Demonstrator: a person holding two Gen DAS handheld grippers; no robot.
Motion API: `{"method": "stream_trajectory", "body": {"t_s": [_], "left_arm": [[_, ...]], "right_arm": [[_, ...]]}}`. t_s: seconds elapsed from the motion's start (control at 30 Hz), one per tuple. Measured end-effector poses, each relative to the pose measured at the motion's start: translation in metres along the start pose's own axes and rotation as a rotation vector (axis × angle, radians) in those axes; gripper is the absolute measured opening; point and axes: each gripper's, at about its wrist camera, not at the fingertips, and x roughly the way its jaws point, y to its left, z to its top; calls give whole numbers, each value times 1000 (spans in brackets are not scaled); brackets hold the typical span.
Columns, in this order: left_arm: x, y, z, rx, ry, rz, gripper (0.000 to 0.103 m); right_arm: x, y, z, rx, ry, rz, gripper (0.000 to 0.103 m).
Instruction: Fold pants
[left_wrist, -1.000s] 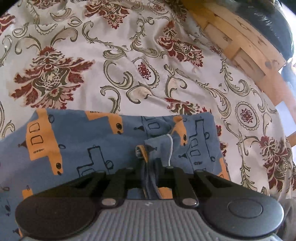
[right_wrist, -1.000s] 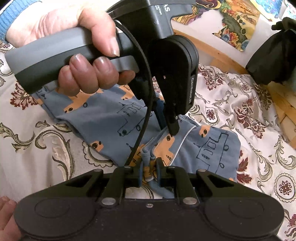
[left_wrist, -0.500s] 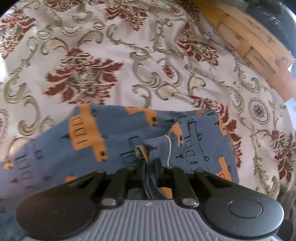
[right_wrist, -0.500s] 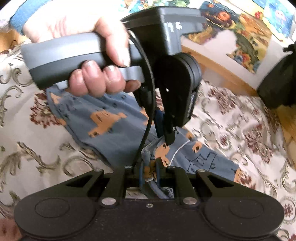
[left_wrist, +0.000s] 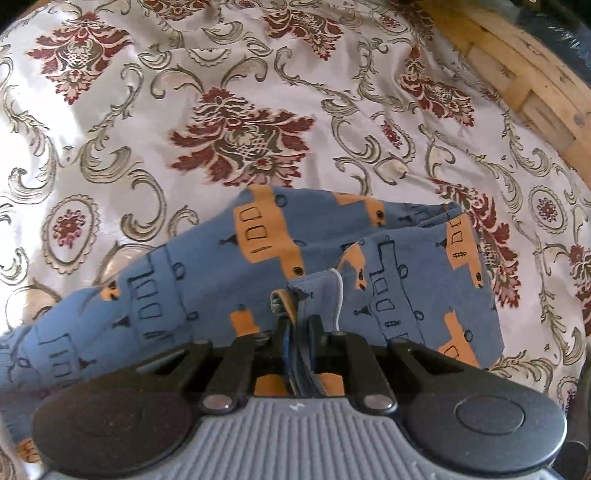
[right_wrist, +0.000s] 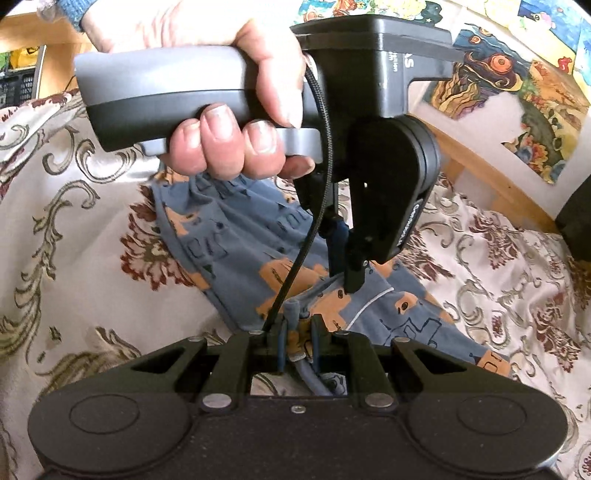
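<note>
While the blue pants (left_wrist: 207, 295) lie on the flowery bedspread (left_wrist: 155, 122), the left gripper (left_wrist: 299, 325) pinches a bunched edge. The right gripper (right_wrist: 297, 328) pinches cloth too, just beside it. A hand (right_wrist: 229, 110) holds the left gripper's handle; the wooden frame (left_wrist: 532, 81) is probably a bed's.

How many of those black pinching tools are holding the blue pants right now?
2. The left tool pinches a bunched edge of the pants. The right tool pinches the cloth close beside it, nearer the person's body. A hand grips the left tool's handle.
</note>
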Motion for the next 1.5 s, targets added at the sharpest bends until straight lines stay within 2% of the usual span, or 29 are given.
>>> {"method": "stream_trajectory", "body": {"t_s": [0.23, 0.33, 0.37, 0.43, 0.47, 0.5, 0.53, 0.57, 0.6, 0.63, 0.7, 0.83, 0.9, 0.97, 1.03, 1.13, 1.2, 1.27, 1.4, 1.5], "left_arm": [[7, 5, -4, -5, 19, 19, 12], [10, 5, -4, -3, 36, 22, 17], [9, 6, -3, -11, 44, 23, 19], [3, 7, -1, -34, 58, 42, 33], [-2, 8, 0, -47, 70, 54, 37], [-10, 8, 1, -57, 81, 66, 48], [-18, 8, 0, -61, 86, 79, 66], [-30, 6, -1, -61, 80, 105, 74], [-40, 5, -3, -59, 66, 133, 87], [-53, 2, -6, -59, 43, 170, 96], [-78, -4, -16, -56, -4, 239, 102], [-104, -17, -42, -131, -131, 330, 103], [-106, -25, -60, -187, -220, 320, 103], [-105, -32, -77, -234, -350, 268, 103], [-94, -41, -84, -289, -455, 216, 103], [-64, -58, -75, -303, -461, 205, 103], [-38, -68, -69, -279, -465, 205, 102], [-18, -76, -62, -226, -482, 194, 102], [10, -83, -57, -116, -461, 228, 102], [30, -73, -53, -96, -400, 331, 102]], "right_arm": [[7, 7, -2, -23, 20, 21, 14], [8, 9, -4, -36, 23, 25, 24], [6, 9, -4, -45, 22, 24, 32], [-2, 5, -4, -52, 7, 23, 46], [-7, 1, -4, -50, 0, 20, 64], [-14, -5, -5, -42, -7, 15, 82], [-21, -11, -6, -31, -17, 8, 89], [-29, -18, -9, -20, -23, -2, 98], [-35, -26, -12, -13, -22, -15, 101], [-40, -34, -15, -4, -15, -32, 101], [-47, -53, -24, 24, 8, -69, 102], [-57, -95, -38, 137, 68, -109, 102], [-67, -115, -44, 170, 67, -111, 102], [-73, -130, -51, 182, 63, -123, 102], [-70, -142, -60, 142, 59, -198, 102], [-51, -154, -73, 98, 50, -376, 102], [-35, -166, -77, 155, 49, -427, 102], [-19, -178, -78, 206, 42, -426, 102], [9, -185, -76, 143, -31, -369, 102], [37, -182, -73, 81, -42, -309, 102]]}}
